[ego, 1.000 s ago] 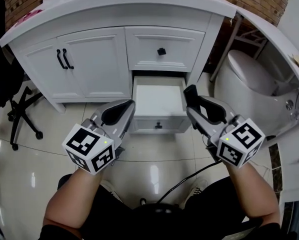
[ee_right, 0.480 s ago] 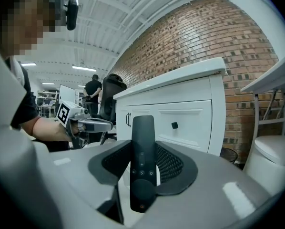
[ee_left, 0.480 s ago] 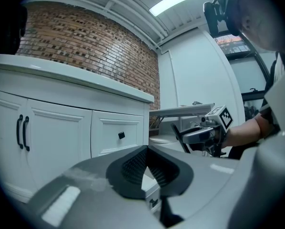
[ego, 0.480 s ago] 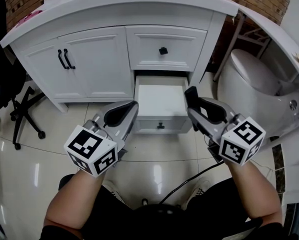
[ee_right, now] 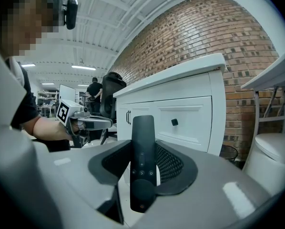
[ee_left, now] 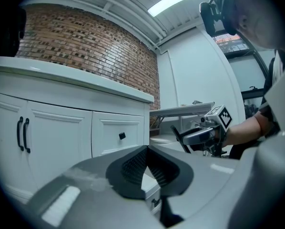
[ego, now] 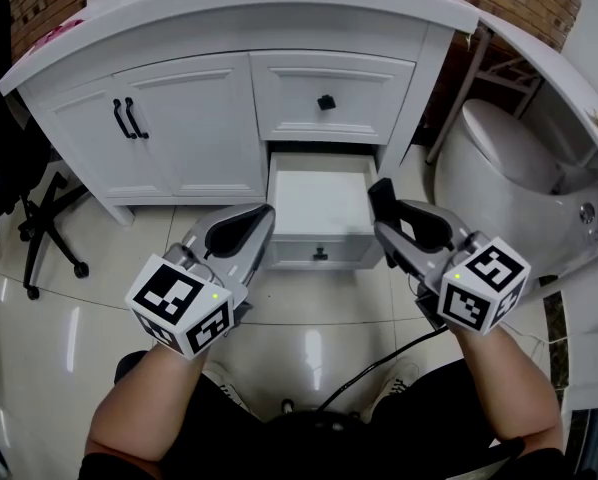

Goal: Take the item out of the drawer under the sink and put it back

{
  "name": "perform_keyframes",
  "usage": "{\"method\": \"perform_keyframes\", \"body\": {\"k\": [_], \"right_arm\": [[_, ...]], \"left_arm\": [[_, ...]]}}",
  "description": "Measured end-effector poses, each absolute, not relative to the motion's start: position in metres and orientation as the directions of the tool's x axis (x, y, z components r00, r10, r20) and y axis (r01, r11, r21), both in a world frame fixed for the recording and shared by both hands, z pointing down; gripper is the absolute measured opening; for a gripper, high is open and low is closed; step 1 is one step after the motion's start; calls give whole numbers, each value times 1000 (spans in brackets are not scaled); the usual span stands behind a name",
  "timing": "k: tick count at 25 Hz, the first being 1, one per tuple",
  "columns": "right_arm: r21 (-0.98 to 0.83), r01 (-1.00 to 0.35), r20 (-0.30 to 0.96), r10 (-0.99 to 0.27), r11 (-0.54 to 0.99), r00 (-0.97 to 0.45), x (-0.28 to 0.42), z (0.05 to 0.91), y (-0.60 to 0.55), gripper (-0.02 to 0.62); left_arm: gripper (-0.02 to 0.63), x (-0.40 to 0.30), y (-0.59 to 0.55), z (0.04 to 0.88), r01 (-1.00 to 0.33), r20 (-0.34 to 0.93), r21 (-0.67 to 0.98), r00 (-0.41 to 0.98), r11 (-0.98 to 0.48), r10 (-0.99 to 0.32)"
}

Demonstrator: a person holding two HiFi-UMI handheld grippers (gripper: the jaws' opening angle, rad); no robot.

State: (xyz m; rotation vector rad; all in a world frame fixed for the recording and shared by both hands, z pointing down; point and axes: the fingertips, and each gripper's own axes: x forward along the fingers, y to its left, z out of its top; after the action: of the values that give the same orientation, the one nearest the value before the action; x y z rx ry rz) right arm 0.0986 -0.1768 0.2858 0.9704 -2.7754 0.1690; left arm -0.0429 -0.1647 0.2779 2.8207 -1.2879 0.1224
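Observation:
The lower drawer (ego: 319, 200) of the white sink cabinet stands pulled out, its inside white and bare. A slim black remote control (ee_right: 142, 159) sticks up between the right gripper's pads. My right gripper (ee_right: 143, 147) is shut on it, just right of the drawer (ego: 383, 211). The remote's tip (ego: 381, 190) pokes out past the fingers. On the drawer's left, my left gripper (ego: 263, 218) hovers shut with nothing in it; its pads (ee_left: 146, 149) meet at the tips. Each gripper shows in the other's view: the right gripper (ee_left: 198, 136) and the left gripper (ee_right: 87, 123).
Above the open drawer is a closed drawer with a black knob (ego: 326, 102). Double cabinet doors with black handles (ego: 129, 118) are to the left. A white toilet (ego: 504, 163) stands at right, an office chair (ego: 34, 223) at left. A black cable (ego: 379, 356) runs across the glossy tiled floor.

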Motion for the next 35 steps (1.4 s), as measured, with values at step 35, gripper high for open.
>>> {"method": "perform_keyframes", "body": {"k": [35], "right_arm": [[158, -556, 350, -573, 816, -741, 70, 260, -235, 164]], "left_arm": [[6, -47, -165, 276, -761, 88, 13, 647, -649, -757]]}}
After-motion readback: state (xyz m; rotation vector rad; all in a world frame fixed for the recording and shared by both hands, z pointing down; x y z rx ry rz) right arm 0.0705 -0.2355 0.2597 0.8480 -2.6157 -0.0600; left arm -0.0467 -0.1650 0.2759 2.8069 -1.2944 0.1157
